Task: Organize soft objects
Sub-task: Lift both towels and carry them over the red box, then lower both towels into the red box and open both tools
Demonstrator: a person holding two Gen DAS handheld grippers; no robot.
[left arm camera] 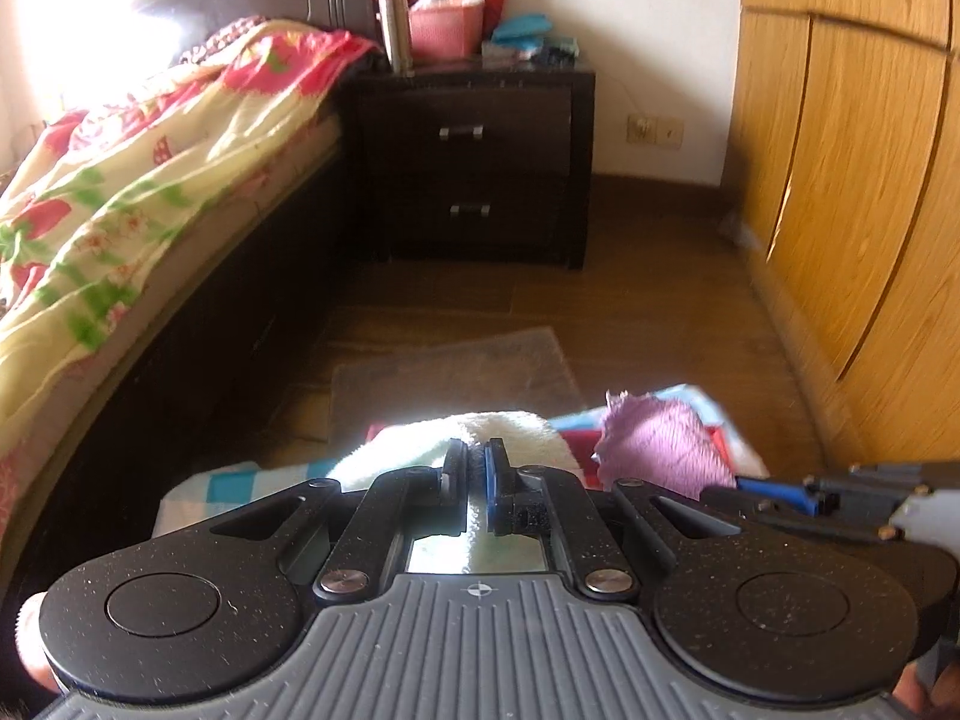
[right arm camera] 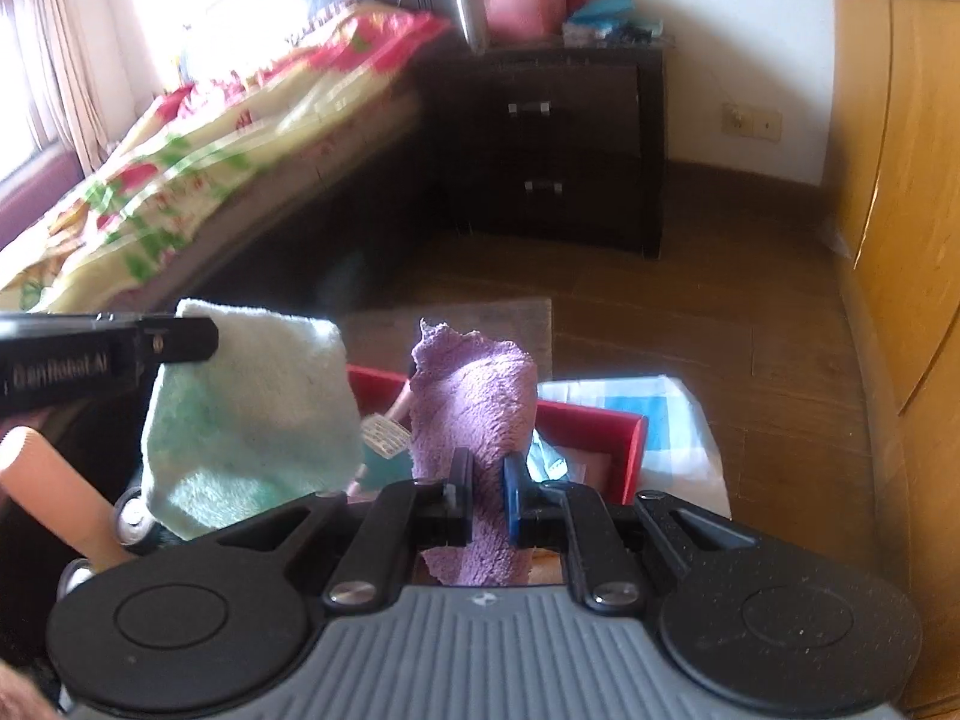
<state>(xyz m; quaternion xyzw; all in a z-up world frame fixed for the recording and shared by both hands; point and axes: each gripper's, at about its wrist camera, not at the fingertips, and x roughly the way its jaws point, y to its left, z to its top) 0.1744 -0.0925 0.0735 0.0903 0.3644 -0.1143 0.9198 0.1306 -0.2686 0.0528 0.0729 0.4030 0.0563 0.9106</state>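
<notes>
My left gripper (left arm camera: pixel 477 456) is shut on a pale green-white fluffy cloth (left arm camera: pixel 420 441), which hangs from its pads; the same cloth (right arm camera: pixel 252 414) shows at the left of the right wrist view, under the left gripper's body (right arm camera: pixel 102 354). My right gripper (right arm camera: pixel 483 477) is shut on a purple fluffy cloth (right arm camera: pixel 474 396), also seen at the right of the left wrist view as a purple cloth (left arm camera: pixel 654 444). Both cloths are held in the air above a red box (right arm camera: pixel 624 438) that stands on a blue-and-white checked cloth (right arm camera: pixel 666 414).
A bed with a flowered quilt (left arm camera: pixel 138 180) lies on the left. A dark nightstand (left arm camera: pixel 474 162) with a pink basket (left arm camera: pixel 447 27) and a metal flask stands ahead. Wooden wardrobe doors (left arm camera: pixel 852 180) run along the right. A grey mat (left arm camera: pixel 456 366) lies on the wooden floor.
</notes>
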